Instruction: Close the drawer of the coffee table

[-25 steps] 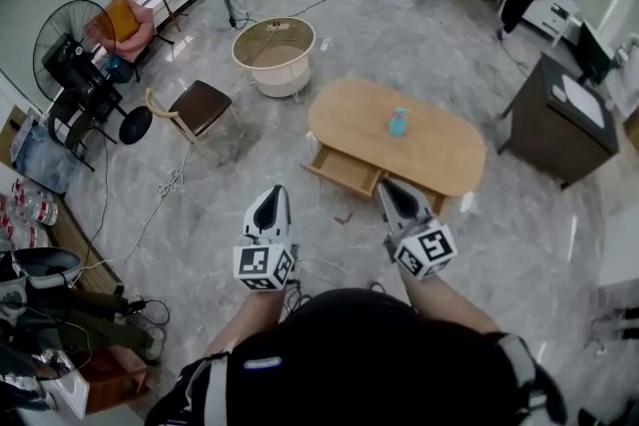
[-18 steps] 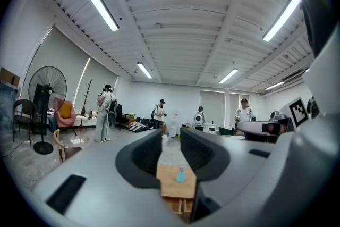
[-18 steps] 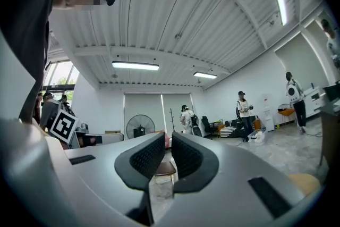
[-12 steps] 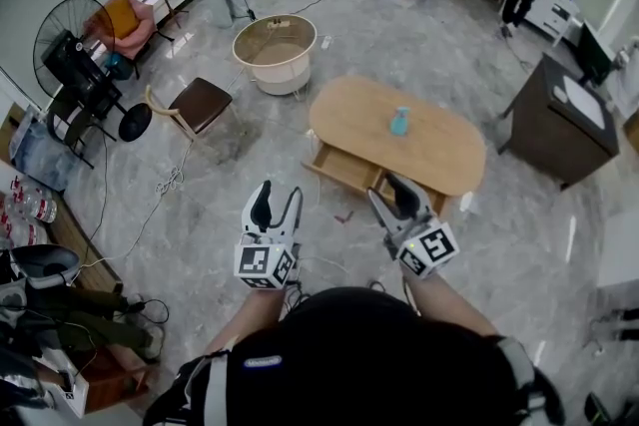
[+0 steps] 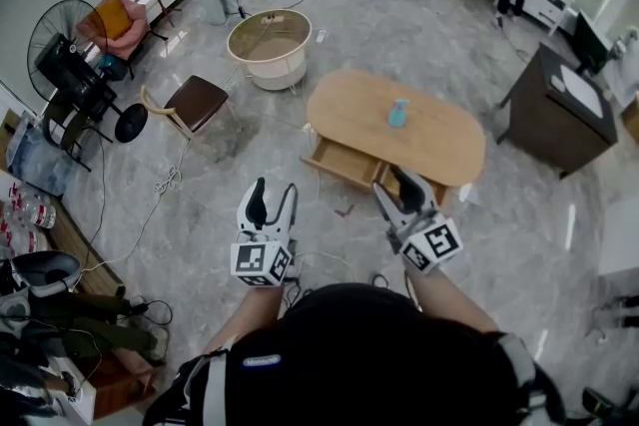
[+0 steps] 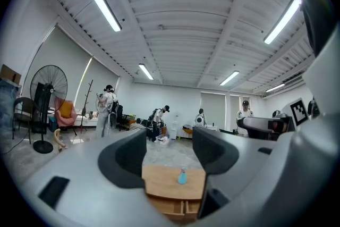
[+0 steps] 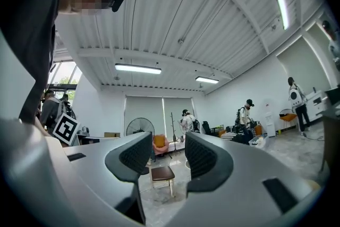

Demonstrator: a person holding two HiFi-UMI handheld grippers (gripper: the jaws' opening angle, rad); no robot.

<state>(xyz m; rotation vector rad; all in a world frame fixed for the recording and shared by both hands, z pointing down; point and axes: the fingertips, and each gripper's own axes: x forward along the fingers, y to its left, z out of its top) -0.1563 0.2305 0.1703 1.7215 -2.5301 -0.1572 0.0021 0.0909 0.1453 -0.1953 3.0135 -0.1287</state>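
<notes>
Short of desk (image 5: 349, 105), w/ left tongs (image 5: 275, 190), right tongs (image 5: 396, 187) just opened wide, empty: risk of jamming drawer (image 5: 344, 165) via off-centre shove.

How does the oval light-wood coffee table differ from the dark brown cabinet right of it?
The oval light-wood coffee table is rounded; the dark brown cabinet is boxy. The table's drawer stands pulled open; the cabinet shows none open. The table carries a small blue bottle, the cabinet a white sheet. Both stand on the grey floor.
</notes>
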